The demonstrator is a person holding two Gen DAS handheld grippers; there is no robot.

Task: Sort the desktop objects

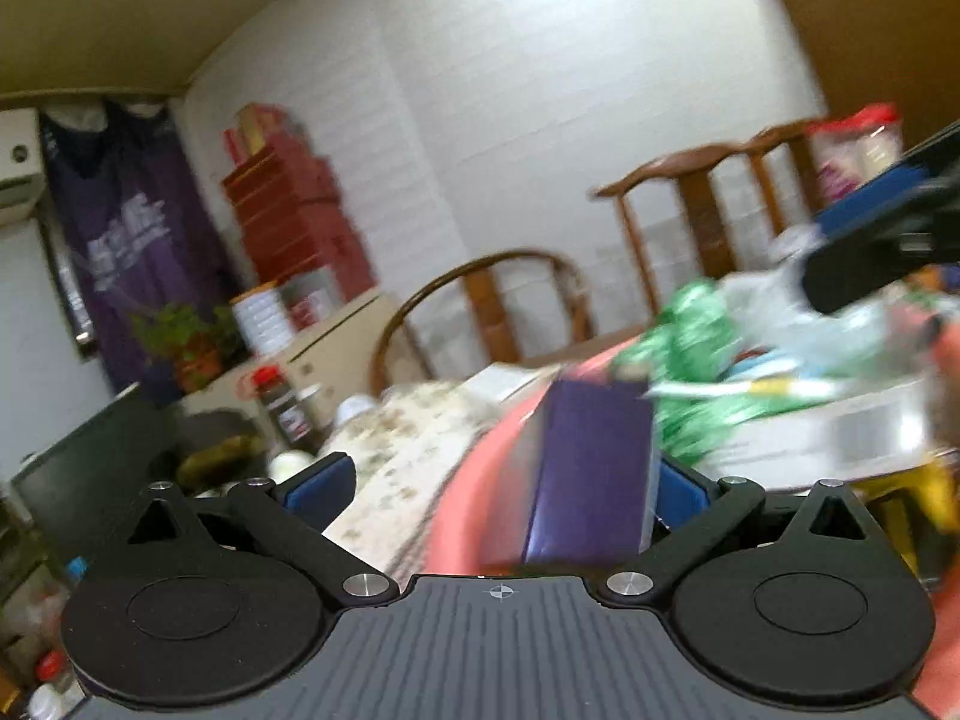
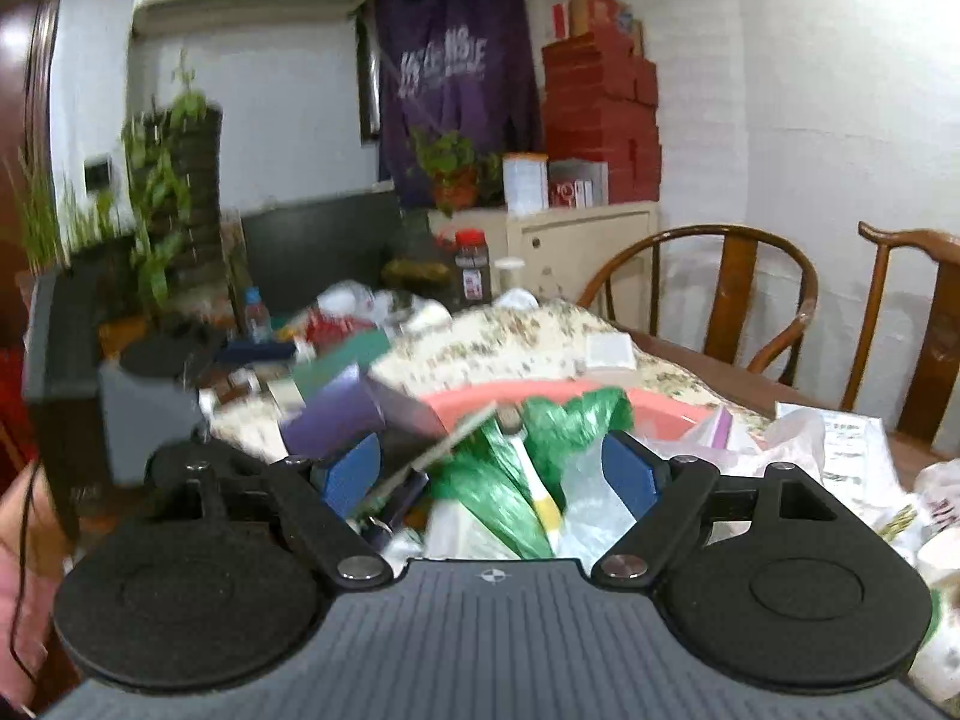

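The left gripper point(image 1: 501, 489) stands wide open, with the purple box point(image 1: 591, 468) between its blue pads, leaning against the right one but not clamped. The box's long axis runs away from the tool, over the rim of the pink basin point(image 1: 468, 516). The right gripper point(image 2: 495, 468), also open and empty, hovers above green bags point(image 2: 510, 468) heaped in that basin. The flowered tablecloth point(image 1: 408, 450) lies bare to the left; clutter crowds the right.

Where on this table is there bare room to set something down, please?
The floral tablecloth is bare between the pink basin and the white box; bare wood shows by the round-backed chair. The basin, with its green bag and purple box, is crowded.
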